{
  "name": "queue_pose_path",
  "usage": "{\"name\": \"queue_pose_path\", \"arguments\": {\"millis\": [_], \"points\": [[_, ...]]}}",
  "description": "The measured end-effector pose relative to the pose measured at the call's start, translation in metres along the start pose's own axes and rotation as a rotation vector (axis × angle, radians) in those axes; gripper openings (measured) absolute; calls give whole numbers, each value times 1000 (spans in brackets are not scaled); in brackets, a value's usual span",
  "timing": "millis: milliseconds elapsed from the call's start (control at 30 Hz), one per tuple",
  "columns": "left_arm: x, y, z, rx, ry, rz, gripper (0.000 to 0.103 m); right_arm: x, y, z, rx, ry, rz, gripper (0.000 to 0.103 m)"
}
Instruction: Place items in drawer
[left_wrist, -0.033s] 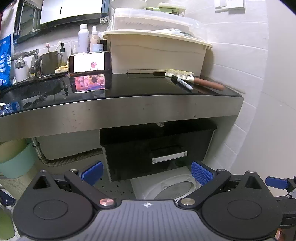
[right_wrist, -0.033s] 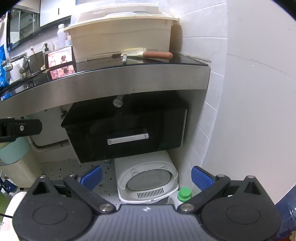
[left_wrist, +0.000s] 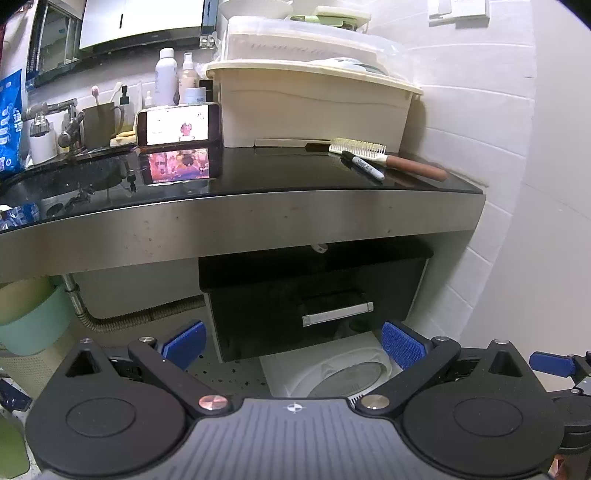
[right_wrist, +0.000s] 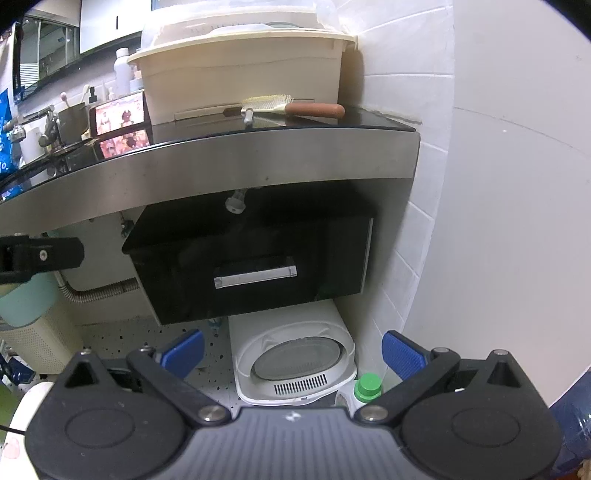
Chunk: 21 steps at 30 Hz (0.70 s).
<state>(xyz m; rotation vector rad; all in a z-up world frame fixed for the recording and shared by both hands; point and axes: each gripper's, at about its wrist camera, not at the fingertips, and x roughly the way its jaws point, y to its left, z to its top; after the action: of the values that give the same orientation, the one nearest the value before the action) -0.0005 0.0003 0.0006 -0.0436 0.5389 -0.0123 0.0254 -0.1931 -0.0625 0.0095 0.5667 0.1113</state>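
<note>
Both hand-held grippers are spread as wide as they go and carry nothing: the left hand-held gripper (left_wrist: 291, 341) frames the lower centre of its view, and the right hand-held gripper (right_wrist: 293, 349) does the same in its own, blue pads well apart with only floor and furniture showing between them.

The drawer (left_wrist: 314, 299), a black unit hung under the worktop (left_wrist: 258, 221), sits in the middle of both views and looks shut, its silver bar handle (left_wrist: 338, 314) facing outward. That probably explains the wide, empty jaws held low and aimed at the drawer front: it seems the drawer has to be pulled out before anything can go in.

The items to stow lie at the upper right of the left view, on the black worktop in front of a cream storage bin (left_wrist: 314, 103): a hairbrush (left_wrist: 388, 160) with a brown handle, and a black marker (left_wrist: 364, 166) lying just beside it, apparently touching the bristle end. A phone (left_wrist: 179, 125) with its screen lit leans upright further left.
</note>
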Motion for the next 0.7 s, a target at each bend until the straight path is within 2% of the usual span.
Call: {"name": "queue_pose_path", "arguments": {"millis": [333, 533, 600, 700], "points": [[-4, 1, 1, -3, -16, -3, 102, 1, 0, 4, -11, -3, -6, 103], [-1, 1, 1, -7, -8, 21, 101, -3, 3, 5, -13, -10, -6, 103], [-2, 1, 1, -8, -14, 22, 99, -3, 3, 7, -14, -11, -7, 103], [-2, 4, 1, -15, -16, 20, 88, -2, 3, 9, -14, -13, -8, 103]]}}
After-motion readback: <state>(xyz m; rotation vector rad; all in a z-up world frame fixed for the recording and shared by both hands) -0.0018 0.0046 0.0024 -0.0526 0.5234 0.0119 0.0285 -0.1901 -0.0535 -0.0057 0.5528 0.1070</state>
